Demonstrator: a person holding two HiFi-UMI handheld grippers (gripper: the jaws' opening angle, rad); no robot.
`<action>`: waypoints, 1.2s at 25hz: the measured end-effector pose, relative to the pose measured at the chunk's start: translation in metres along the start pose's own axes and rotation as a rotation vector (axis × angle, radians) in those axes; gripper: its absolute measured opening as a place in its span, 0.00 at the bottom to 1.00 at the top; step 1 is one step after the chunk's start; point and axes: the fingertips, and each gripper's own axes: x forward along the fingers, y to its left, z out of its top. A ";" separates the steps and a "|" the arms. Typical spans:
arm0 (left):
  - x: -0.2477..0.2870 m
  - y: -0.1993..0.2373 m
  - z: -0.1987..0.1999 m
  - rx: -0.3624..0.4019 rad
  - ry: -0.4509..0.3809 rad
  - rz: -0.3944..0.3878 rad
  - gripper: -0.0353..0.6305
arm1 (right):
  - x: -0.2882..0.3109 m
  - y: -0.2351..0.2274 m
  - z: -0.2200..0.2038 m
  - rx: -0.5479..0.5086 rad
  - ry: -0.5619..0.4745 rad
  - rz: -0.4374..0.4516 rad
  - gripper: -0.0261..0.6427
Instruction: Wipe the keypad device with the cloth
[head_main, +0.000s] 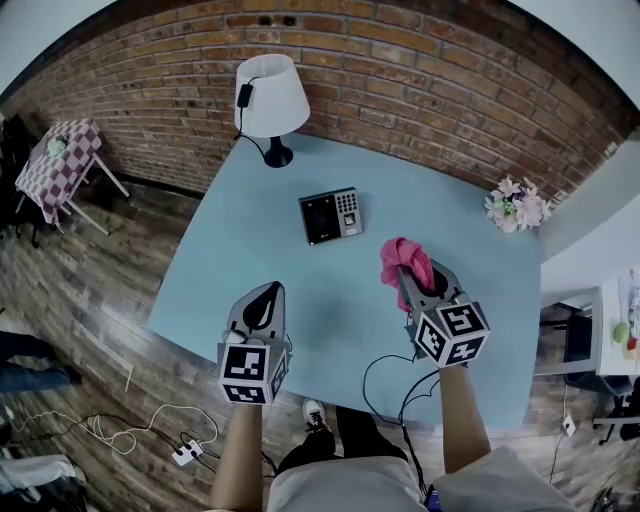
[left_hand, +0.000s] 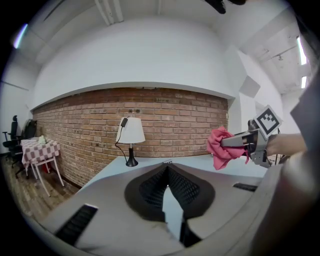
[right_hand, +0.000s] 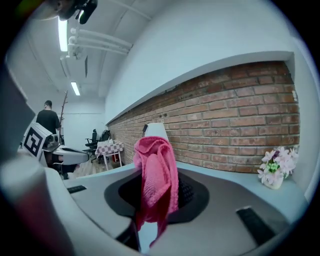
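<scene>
- While the right gripper (head_main: 414, 284) hangs over the blue table (head_main: 225, 275), its jaws are clamped on the bunched-up pink cloth (head_main: 404, 256).
- Left gripper (head_main: 266, 300): jaws pressed together, nothing in them.
- Keypad device (head_main: 331, 215) lies flat mid-table, ahead of both grippers and clear of them.

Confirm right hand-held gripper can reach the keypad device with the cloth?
Likely yes. The right hand-held gripper, shut on the pink cloth, hangs near and right of the keypad device; only bare table lies between them.
</scene>
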 end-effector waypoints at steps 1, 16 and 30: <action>-0.004 -0.001 0.002 0.007 -0.003 -0.001 0.08 | -0.006 0.004 0.002 -0.016 0.000 -0.003 0.21; -0.065 -0.032 0.038 0.108 -0.065 -0.046 0.08 | -0.091 0.057 0.039 -0.065 -0.052 -0.019 0.21; -0.119 -0.061 0.079 0.151 -0.143 -0.088 0.08 | -0.151 0.105 0.075 -0.095 -0.128 -0.002 0.21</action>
